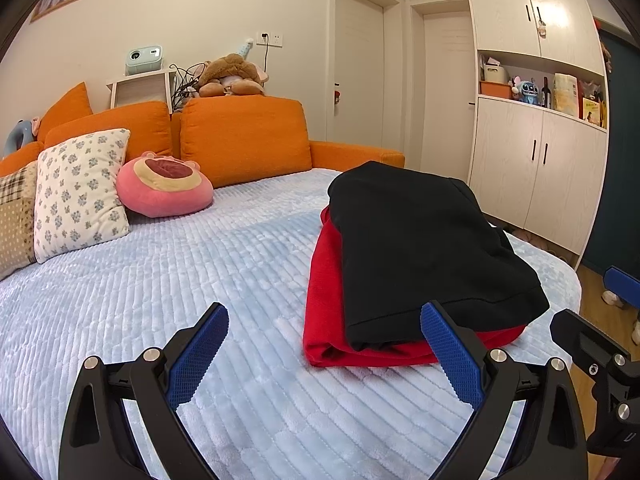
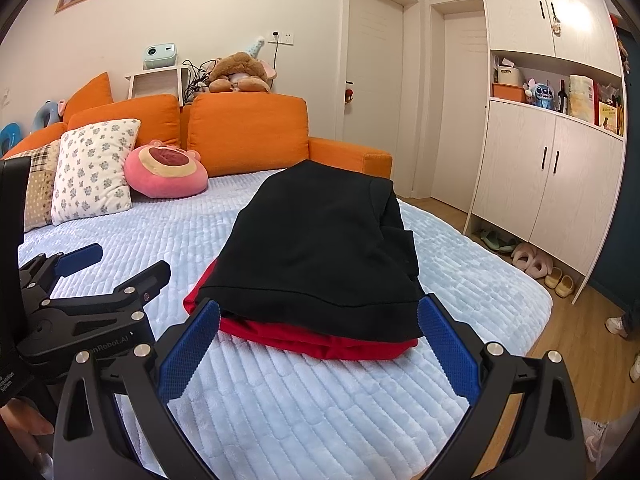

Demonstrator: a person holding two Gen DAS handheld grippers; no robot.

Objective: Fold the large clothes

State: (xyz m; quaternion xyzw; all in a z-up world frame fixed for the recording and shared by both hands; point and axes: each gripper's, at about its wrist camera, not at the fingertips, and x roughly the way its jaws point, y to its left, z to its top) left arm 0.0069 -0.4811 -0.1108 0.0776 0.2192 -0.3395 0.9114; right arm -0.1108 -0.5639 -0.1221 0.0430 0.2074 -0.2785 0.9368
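With the folded black garment [image 2: 320, 248] stacked on the red one [image 2: 320, 342] on the bed [image 1: 160, 280], I see left gripper [image 1: 324, 344] and right gripper [image 2: 320, 340] spread wide, empty

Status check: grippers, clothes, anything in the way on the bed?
Left hand-held gripper open, empty. Right hand-held gripper open, empty. Black garment folded, stacked on folded red garment on blue blanket. Pillows far side, not in the way.

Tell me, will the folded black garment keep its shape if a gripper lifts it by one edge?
Probably not: the black garment looks soft, so it would likely droop and unfold. It rests on the red garment, so pushing it might slide it off or drag both along.
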